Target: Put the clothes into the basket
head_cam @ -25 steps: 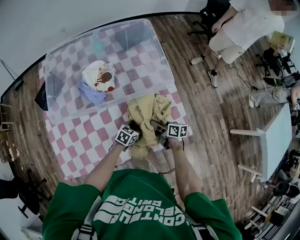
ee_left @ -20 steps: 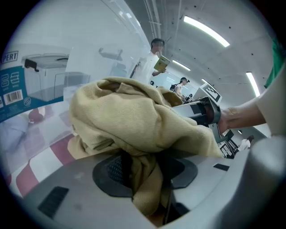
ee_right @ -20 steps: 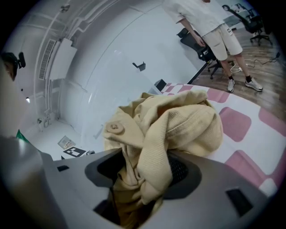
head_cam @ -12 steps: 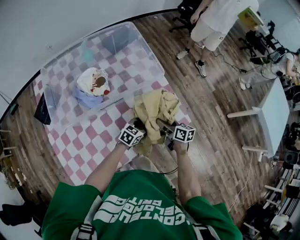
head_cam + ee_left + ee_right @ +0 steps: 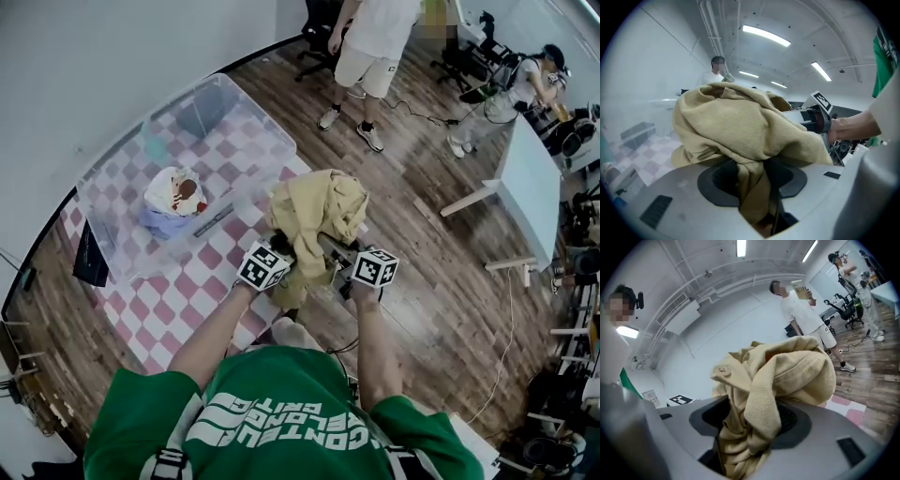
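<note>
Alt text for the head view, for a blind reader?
The left gripper and right gripper both clamp one bunched tan garment. Beyond it, a clear bin on a pink-checked mat holds a white-and-blue bundle; a bystander stands on the wood floor.

Green short-sleeved T-shirt (image 5: 281, 389), white lettering (image 5: 281, 429) across back, grey straps (image 5: 171, 463)

Bright ceiling strips — fisheye edges.

Left tool (image 5: 752, 180) and right tool (image 5: 749, 427) clamped, side by side.
</note>
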Available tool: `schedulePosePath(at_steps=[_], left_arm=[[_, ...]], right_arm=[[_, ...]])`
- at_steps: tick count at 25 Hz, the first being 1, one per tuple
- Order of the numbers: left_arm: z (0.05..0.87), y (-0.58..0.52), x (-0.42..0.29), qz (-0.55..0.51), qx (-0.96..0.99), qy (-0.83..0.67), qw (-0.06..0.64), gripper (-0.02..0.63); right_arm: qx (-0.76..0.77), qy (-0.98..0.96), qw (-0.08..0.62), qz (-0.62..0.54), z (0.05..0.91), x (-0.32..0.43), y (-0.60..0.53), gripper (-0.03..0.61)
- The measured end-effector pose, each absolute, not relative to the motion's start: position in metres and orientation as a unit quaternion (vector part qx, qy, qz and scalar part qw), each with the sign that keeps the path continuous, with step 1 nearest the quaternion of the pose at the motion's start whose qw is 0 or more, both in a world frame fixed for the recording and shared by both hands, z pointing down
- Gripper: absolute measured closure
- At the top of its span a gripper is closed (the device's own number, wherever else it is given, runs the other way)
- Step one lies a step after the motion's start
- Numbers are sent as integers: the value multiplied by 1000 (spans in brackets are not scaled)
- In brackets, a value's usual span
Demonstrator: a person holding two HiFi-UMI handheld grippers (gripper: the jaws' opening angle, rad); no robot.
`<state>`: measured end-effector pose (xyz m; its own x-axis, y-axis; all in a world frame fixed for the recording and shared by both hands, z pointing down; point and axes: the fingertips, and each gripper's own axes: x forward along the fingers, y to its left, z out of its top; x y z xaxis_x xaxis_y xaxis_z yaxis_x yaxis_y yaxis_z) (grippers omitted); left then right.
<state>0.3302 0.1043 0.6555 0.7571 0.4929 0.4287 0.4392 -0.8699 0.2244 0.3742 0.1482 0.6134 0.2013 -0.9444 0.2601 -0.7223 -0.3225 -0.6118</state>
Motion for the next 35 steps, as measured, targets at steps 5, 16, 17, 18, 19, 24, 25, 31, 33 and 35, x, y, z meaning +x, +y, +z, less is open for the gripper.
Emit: schedulePosePath(at_steps=[5, 16, 17, 18, 19, 24, 25, 31, 33, 35], left_arm=[[611, 106, 338, 214, 940, 266, 25, 460], [494, 96, 358, 126, 951, 280, -42, 460], [485, 95, 359, 119, 951, 280, -48, 460], [476, 94, 361, 112, 952, 280, -54, 460], [466, 93, 362, 105, 952, 280, -60, 460], [423, 87, 367, 71, 955, 277, -81, 460], [416, 86, 367, 64, 956, 275, -81, 460], [378, 84, 368, 31, 958, 271, -84, 460], [367, 83, 370, 22, 959, 270, -86, 460], [357, 81, 371, 15, 959, 269, -86, 460]], right_arm=[[-771, 553, 187, -254, 567, 377, 154, 305], [-796, 565, 168, -140, 447, 385, 149, 305], [-797, 566, 167, -130, 438, 385, 149, 305], [-798, 566, 166, -121, 428, 385, 148, 305], [-799, 567, 166, -111, 419, 386, 148, 305], [-802, 569, 165, -69, 377, 387, 143, 305], [-803, 570, 165, -61, 370, 387, 142, 305], [-802, 575, 163, -23, 331, 384, 142, 305], [-801, 577, 160, -13, 320, 385, 141, 305], [-798, 580, 160, -5, 310, 385, 139, 305]])
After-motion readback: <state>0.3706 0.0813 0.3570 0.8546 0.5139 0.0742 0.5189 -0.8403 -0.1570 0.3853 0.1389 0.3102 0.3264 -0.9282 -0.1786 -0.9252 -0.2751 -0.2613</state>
